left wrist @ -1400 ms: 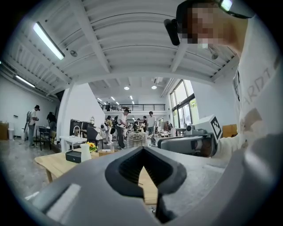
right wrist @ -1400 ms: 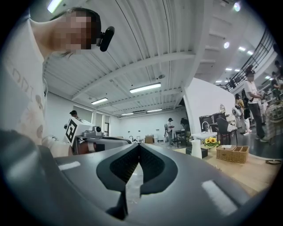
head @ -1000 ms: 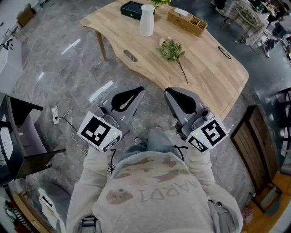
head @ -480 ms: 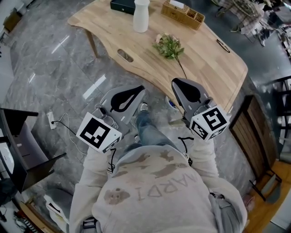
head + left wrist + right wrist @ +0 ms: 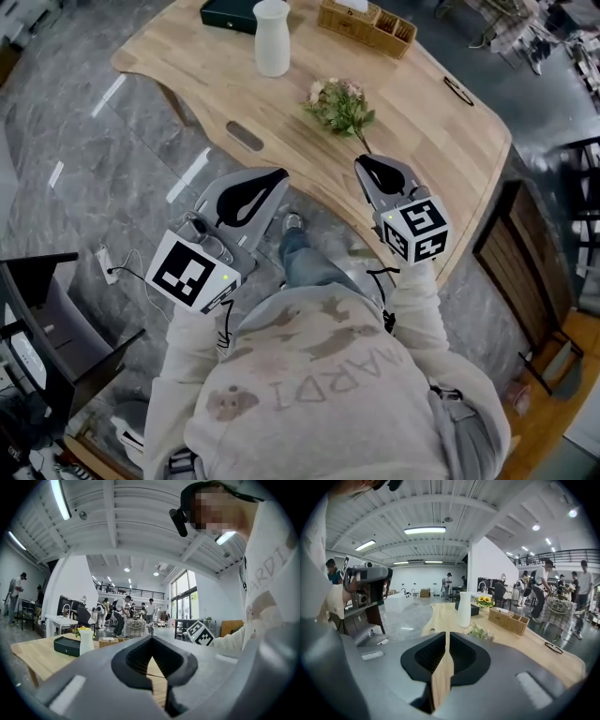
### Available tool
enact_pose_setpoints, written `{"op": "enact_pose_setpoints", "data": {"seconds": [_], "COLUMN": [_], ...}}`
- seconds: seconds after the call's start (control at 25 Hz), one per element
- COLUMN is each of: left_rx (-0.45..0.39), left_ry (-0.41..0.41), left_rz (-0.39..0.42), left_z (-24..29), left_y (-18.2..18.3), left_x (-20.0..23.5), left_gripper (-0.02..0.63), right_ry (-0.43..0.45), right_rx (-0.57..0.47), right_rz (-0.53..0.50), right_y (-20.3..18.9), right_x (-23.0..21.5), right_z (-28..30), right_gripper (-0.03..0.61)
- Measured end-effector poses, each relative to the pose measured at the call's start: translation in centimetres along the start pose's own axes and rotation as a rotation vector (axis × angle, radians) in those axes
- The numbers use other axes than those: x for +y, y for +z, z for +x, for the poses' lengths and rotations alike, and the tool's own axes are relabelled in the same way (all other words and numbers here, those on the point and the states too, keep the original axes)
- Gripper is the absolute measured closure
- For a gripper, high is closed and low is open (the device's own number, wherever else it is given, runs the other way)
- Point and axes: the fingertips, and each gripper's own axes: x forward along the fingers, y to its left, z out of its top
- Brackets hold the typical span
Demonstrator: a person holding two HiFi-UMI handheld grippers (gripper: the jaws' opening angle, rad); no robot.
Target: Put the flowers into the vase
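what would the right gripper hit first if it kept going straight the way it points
Probably the wooden table top, just short of the flowers, though depth is unclear. The right gripper, its jaws just now opening, holds nothing.

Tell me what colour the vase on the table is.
White. The vase shows best in the head view.

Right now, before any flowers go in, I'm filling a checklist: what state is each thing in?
vase: upright, no flowers in it
flowers: lying on the table, untouched
left gripper: shut, empty
right gripper: jaws just been opening, slightly apart, nothing between
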Motion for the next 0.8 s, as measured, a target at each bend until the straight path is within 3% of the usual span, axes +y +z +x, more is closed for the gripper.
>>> {"op": "enact_pose_setpoints", "data": {"seconds": [0.2, 0.44, 0.8], "left_rx": [0.009, 0.025, 0.064], "left_ry": [-0.024, -0.058, -0.031], "left_rz": [0.005, 0.002, -0.015], "left_z": [3.0, 6.1, 8.1], "left_y": [0.5, 0.5, -0.3], "left_x": [3.1, 5.8, 9.4], "left_gripper": [0.614, 0.614, 0.614], "right_ry": [-0.048, -0.083, -0.029], "right_rx": [0.163, 0.350, 0.608], "right_rz": [-0.031, 0.035, 0.092], "right_y": [-3.2, -7.4, -12.7], "right_x": [-4.0, -7.7, -10.7], "right_z": [3.7, 6.9, 11.6], "right_gripper": [0.525, 0.478, 0.397]}}
